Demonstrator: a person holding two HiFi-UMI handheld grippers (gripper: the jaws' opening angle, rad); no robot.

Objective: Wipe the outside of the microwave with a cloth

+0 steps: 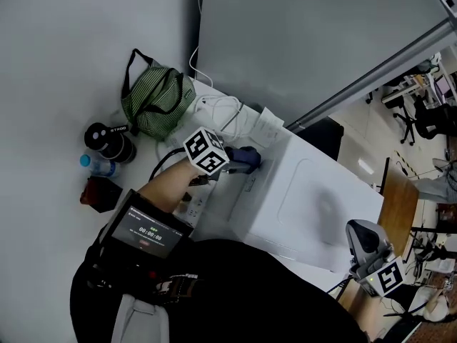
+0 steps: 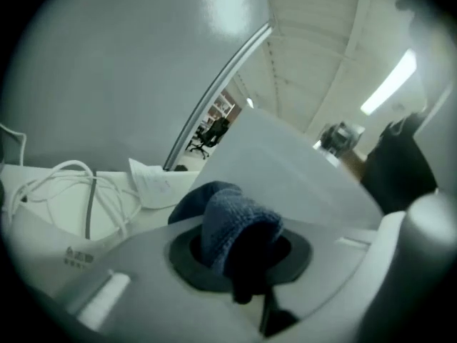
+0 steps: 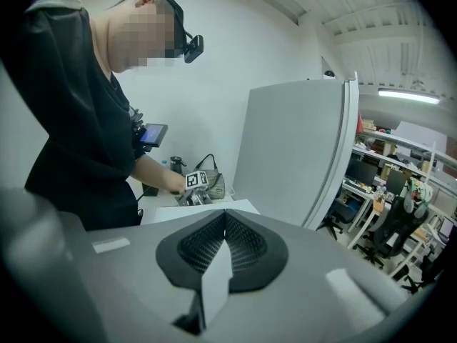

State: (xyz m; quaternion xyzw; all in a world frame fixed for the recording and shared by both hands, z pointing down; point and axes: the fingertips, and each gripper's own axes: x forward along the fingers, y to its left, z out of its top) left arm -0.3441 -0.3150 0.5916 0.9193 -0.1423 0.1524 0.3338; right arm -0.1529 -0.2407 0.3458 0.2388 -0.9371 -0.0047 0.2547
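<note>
A small black screen device (image 1: 146, 231) hangs on the person's chest. It shows a row of white digits, too small to read surely.

The left gripper (image 2: 239, 256) has its tongs closed on a dark blue woven cloth (image 2: 228, 216). The cloth bulges out from between the black pads and lies against the left upper edge of the white box-shaped microwave (image 1: 321, 191).

The right gripper (image 3: 223, 245) is at the opposite, near corner of the microwave. A thin white edge, it seems of the microwave, stands between its ribbed black pads (image 3: 250, 245), and they press on it from both sides. Each gripper carries a cube with black and white square markers.

The microwave stands on the white table (image 1: 146, 166). Further left on the table is a black round cup (image 1: 111, 143) with small white letters that look like "ST400". Beyond it lies a green striped bag with black handles (image 1: 157, 104), and beside the bag a bundle of white cables (image 1: 218, 109).
</note>
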